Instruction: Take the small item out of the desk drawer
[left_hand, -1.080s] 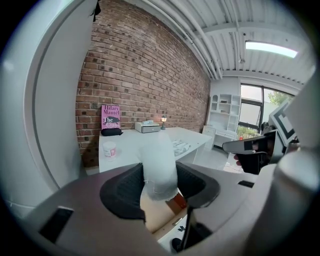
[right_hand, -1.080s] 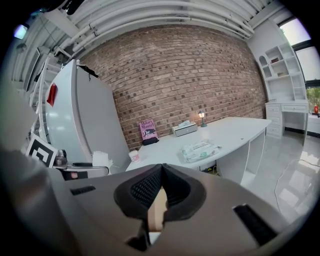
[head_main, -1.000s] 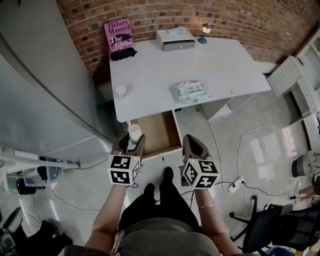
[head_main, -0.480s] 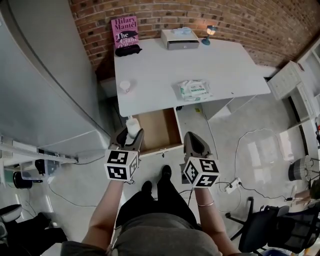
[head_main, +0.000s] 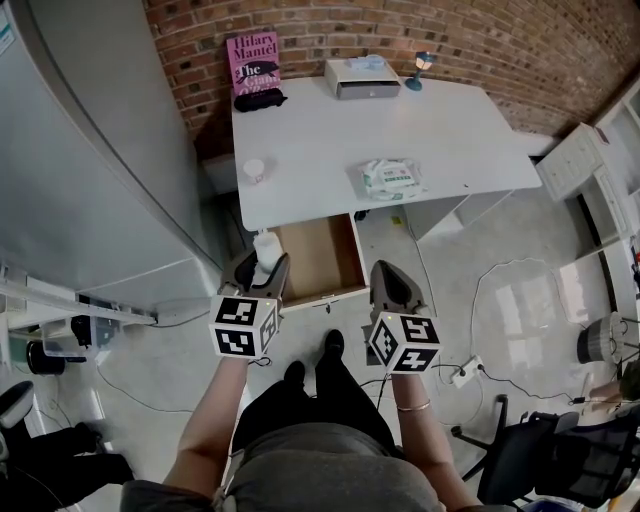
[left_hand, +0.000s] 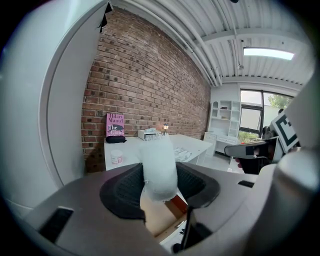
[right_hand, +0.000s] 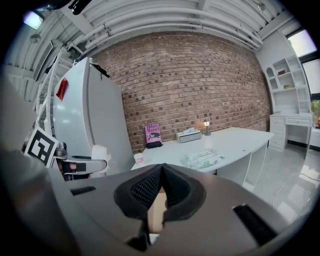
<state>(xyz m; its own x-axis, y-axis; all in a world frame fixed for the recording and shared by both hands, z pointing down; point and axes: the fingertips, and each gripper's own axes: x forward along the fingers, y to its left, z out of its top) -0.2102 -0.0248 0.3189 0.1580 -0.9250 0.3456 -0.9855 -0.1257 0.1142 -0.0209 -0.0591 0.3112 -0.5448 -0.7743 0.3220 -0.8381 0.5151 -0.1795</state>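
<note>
While left hand-held gripper (head_main: 260, 275) is clamping the white item (head_main: 266, 246) above the open drawer (head_main: 318, 262), right hand-held gripper (head_main: 392, 285) is sitting closed, empty.
Risk, imo: item is poking up past the pads, so a tilt or slack grip could be dropping it back into the drawer or onto the floor. Count: 2 hand-held grippers, 1 item, 1 drawer; counter (head_main: 340, 140) w/ 1 book (head_main: 252, 62), 1 cup (head_main: 254, 169), 1 box (head_main: 362, 76), 1 wipes pack (head_main: 392, 178), 1 lamp (head_main: 424, 66).

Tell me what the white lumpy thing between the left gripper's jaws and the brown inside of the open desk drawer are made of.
White lumpy thing: probably thin frosted plastic or soft paper; cloudy, matte, ragged lower edge. I cannot tell which.
Open desk drawer: brown bottom looks like plain wood or fibreboard, flat and dull, no shine.
</note>
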